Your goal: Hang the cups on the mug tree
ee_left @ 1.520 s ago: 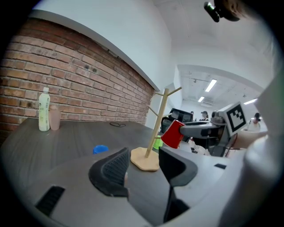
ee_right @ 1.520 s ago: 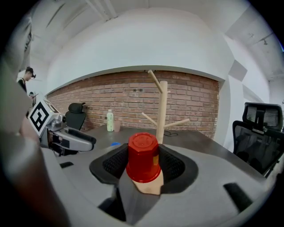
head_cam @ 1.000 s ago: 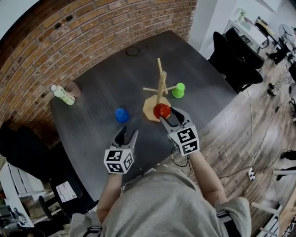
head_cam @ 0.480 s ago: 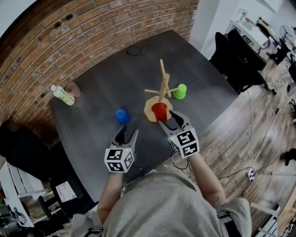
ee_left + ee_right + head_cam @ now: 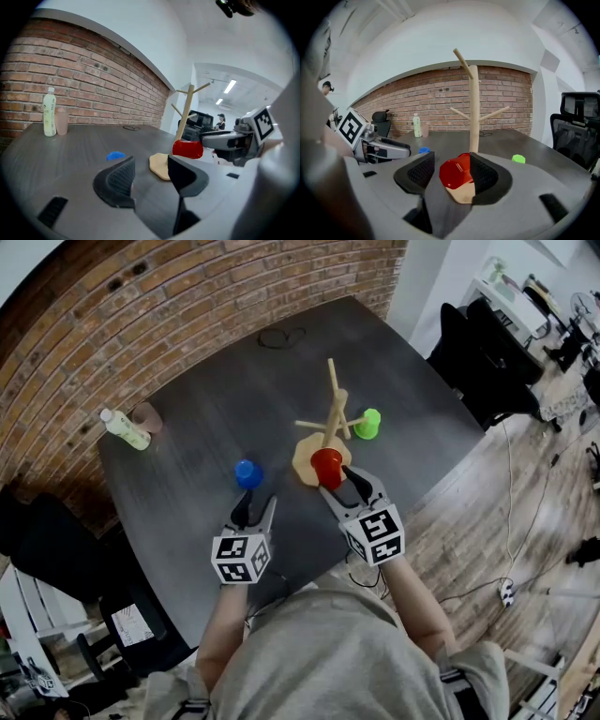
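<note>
The wooden mug tree [image 5: 333,409] stands mid-table on a round base [image 5: 302,463]. A red cup [image 5: 326,465] lies on its side low by the trunk, above the base; what bears it is hidden. It sits between the jaws of my right gripper [image 5: 336,478], which have just been opening. In the right gripper view the red cup [image 5: 457,172] rests against the right pad [image 5: 483,174], with a gap to the left one. A blue cup [image 5: 247,472] stands upside down ahead of my open, empty left gripper [image 5: 253,510]. A green cup [image 5: 367,423] stands right of the tree.
A bottle [image 5: 127,430] and a pinkish cup [image 5: 148,418] stand at the table's far left by the brick wall. A dark cable [image 5: 277,337] lies at the back. Office chairs [image 5: 478,352] stand past the right edge.
My left gripper has edged a little forward toward the blue cup. The right gripper's jaws stand slightly wider around the red cup, which stays by the trunk.
</note>
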Demonstrator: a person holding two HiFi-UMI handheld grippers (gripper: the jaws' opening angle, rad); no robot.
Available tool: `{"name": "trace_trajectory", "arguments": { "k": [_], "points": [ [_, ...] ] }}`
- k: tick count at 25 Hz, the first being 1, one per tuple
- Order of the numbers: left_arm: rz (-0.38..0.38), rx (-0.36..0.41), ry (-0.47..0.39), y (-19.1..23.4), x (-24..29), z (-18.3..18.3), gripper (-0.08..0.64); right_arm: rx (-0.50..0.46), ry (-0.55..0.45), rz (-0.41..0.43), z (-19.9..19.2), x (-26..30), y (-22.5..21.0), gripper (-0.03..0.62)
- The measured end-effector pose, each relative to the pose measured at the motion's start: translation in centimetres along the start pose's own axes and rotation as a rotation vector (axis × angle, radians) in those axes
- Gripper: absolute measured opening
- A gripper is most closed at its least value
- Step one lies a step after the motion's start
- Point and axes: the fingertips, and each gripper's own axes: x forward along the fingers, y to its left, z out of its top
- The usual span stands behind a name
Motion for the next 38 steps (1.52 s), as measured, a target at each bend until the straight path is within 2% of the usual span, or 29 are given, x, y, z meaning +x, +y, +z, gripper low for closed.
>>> {"name": "trace_trajectory", "arguments": {
  "k": [7,13,22,28,32,34,38],
  "points": [
    [0.076,0.023,0.014,2.4,1.4,-0.4,0.211,0.017,-0.02,-0.001,0.4,-0.9,0.4,0.228],
    [0.156,0.02,0.033,4.7,2.9,-0.9,0.245,0.045,-0.024,-0.008,0.1,-1.7,0.3,0.227],
    [0.225,0.045,0.079,7.4,5.7,-2.1,0.279,0.074,-0.015,-0.021,-1.2,-2.1,0.1,0.228],
    [0.227,0.06,0.12,8.4,7.3,-2.9,0.281,0.076,0.001,-0.026,-1.7,-2.4,-0.2,0.227],
    [0.255,0.063,0.12,9.1,7.8,-2.9,0.278,0.077,0.001,-0.022,-1.7,-2.5,-0.3,0.227],
    [0.254,0.069,0.121,9.1,7.8,-2.8,0.242,0.077,-0.001,-0.022,-1.7,-2.5,-0.4,0.227],
    [0.239,0.072,0.123,8.8,7.7,-2.8,0.236,0.074,-0.01,-0.02,-1.5,-2.6,-0.4,0.227]
  ]
}}
